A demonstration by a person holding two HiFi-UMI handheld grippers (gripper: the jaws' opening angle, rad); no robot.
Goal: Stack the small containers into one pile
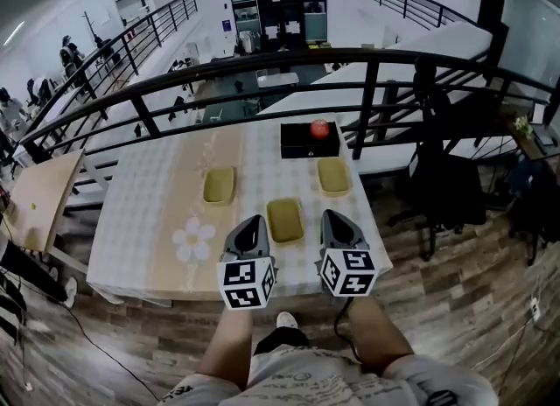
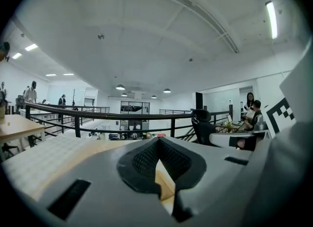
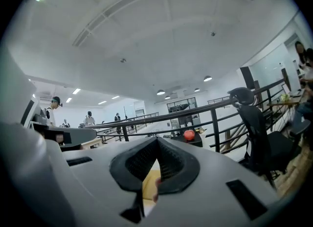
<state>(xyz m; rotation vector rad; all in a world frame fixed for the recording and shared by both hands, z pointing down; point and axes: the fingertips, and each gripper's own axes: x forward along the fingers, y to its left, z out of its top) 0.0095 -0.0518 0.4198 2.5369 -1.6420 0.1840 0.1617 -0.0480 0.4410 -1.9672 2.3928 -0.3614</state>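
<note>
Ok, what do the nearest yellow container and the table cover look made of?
Nearest container: probably plastic, matte olive-yellow, judging by uniform colour and rounded corners; too small to be sure. Table cover: cloth or vinyl, matte, fine check pattern with a printed flower.

**Three viewpoints, one shared railing**

Head view looks steeply down on the left gripper (image 1: pixel 252 222), right gripper (image 1: pixel 333 218) and surface (image 1: pixel 140 212). Each gripper view sits close behind its own jaws, facing nearly level. All three share the railing (image 1: pixel 262 63) beyond the grippers.
</note>
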